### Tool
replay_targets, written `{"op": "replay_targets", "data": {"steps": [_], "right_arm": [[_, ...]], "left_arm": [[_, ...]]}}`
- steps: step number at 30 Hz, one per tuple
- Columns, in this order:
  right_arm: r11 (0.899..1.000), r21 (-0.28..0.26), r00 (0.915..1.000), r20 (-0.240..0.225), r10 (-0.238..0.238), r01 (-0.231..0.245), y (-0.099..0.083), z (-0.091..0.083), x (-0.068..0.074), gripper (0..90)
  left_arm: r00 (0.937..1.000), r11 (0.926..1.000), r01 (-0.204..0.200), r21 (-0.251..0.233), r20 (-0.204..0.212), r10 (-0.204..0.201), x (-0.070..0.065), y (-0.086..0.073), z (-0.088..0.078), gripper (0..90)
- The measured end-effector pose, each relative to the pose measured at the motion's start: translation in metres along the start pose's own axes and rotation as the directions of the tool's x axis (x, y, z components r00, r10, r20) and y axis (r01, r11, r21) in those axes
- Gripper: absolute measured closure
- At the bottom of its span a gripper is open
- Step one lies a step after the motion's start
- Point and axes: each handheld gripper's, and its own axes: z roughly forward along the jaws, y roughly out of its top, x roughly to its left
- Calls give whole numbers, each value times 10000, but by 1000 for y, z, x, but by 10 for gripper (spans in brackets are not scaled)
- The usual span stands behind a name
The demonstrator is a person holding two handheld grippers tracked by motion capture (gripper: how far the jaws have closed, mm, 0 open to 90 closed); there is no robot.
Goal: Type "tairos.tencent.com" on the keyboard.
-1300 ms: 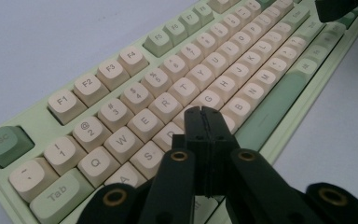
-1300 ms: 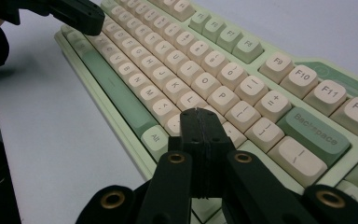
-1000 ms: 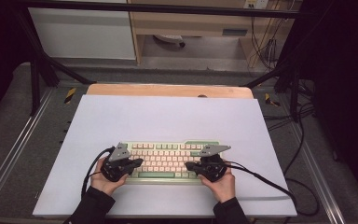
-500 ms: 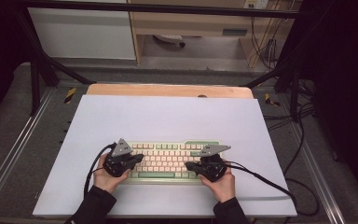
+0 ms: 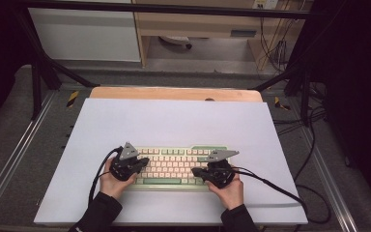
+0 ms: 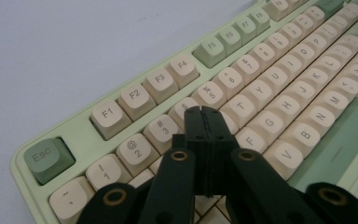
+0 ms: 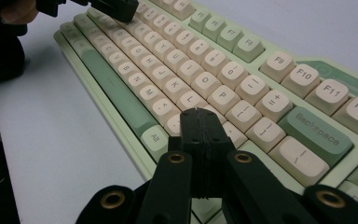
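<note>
Since a second ago almost nothing has changed: my left gripper [image 5: 142, 163] has edged a little along the left end of the keyboard [image 5: 174, 164], while my right gripper [image 5: 199, 171] sits where it was. The keyboard itself has not shifted on the white table top [image 5: 174, 121].

Both my hands come in from the near edge, sleeves dark, each wrapped around a gripper body and resting at an end of the keyboard. My left hand [image 5: 112, 178] aims its gripper inward and forward over the left-hand keys; in the left gripper view [image 6: 204, 112] the tip lies low over the keys just below the number row, near the 4 key, though I cannot tell if it touches a key. My right hand [image 5: 229, 189] points its gripper inward over the right-hand keys; in the right gripper view [image 7: 199, 114] the tip hovers beside the keys just right of L and P, close to the green Alt key [image 7: 154, 138].

Both pairs of jaws are pressed together with nothing between them.

Counted: one keyboard, pale green with cream and green keys, lying near the front middle of the table; two grippers; two hands; one cable trailing from each gripper.
</note>
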Motion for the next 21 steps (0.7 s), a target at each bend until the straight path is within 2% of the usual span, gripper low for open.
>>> {"op": "replay_targets", "data": {"steps": [21], "right_arm": [[10000, 20, 10000, -11, 24, -24, 0, 0, 0, 900]], "left_arm": [[9999, 9999, -102, 11, 89, 102, 0, -3, 2, 899]]}}
